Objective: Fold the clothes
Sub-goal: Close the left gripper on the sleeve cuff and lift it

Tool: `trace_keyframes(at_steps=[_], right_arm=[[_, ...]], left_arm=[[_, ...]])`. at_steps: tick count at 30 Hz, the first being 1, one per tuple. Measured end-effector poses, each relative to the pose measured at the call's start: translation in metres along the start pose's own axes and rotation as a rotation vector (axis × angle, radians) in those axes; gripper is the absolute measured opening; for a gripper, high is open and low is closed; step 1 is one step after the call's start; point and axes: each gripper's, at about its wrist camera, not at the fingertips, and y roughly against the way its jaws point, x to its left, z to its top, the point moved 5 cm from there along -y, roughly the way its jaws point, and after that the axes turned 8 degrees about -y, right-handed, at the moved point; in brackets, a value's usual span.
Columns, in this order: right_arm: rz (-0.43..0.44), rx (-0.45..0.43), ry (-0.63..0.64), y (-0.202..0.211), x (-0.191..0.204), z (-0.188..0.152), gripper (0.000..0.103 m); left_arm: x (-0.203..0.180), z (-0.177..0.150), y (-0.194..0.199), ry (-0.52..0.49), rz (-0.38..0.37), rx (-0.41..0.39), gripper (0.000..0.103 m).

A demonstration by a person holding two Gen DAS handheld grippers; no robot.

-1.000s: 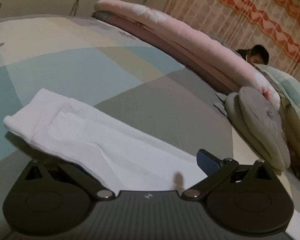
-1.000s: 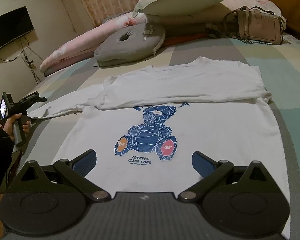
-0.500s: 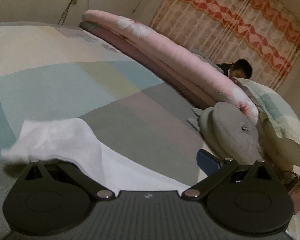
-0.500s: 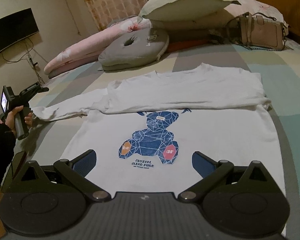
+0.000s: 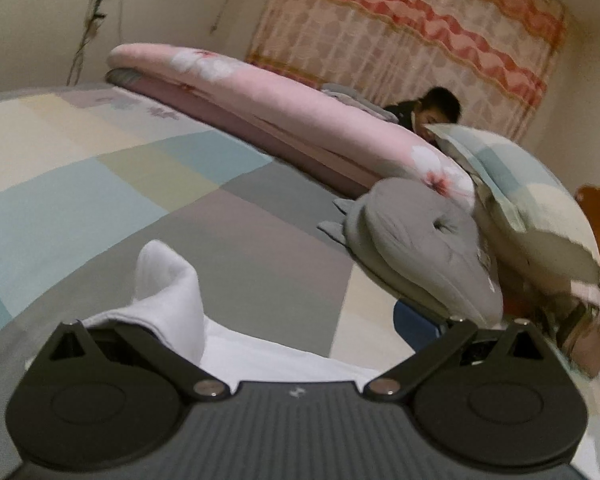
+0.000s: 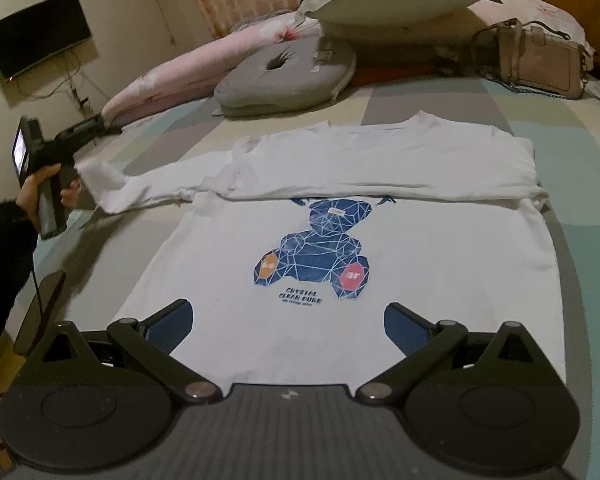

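1. Left wrist view: patchwork bedding in grey, teal and cream (image 5: 112, 184) fills the frame, with a round grey cushion (image 5: 416, 248) off to the far right. The cuff of the white long sleeve (image 5: 168, 292) stands up in a peak at the left gripper (image 5: 284, 344); a second ago that sleeve lay stretched flat along the bed. One blue pad (image 5: 414, 330) shows and the other is buried under cloth, so I cannot tell whether it pinches the fabric.

2. Right wrist view: the white sweatshirt with a blue geometric bear print (image 6: 380, 248) lies front-up on the bed, nearer than the grey cushion. Its right sleeve is folded across the chest above the bear. Its left sleeve juts left of the bear, cuff raised off the bed by the black handheld tool; earlier it drooped lower.

3. The right gripper (image 6: 288, 320) hovers spread wide over the hem, holding nothing.

4. I'd judge the second sleeve is being carried inward.
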Motion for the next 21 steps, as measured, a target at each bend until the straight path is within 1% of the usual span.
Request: trace_keyframes(at_steps=[7,12,21], right_arm=[[0.003,0.063,0.033,0.006,0.007,0.001,0.103],[-0.018,0.099,0.040,0.007,0.009,0.003,0.103],[-0.014,0.133,0.030,0.009,0.008,0.000,0.103]], left_arm=[[-0.030,0.003,0.004,-0.089,-0.035,0.030,0.102],[-0.044,0.005,0.007,-0.113,-0.049,0.035,0.102],[-0.068,0.011,0.014,-0.149,-0.072,0.038,0.102]])
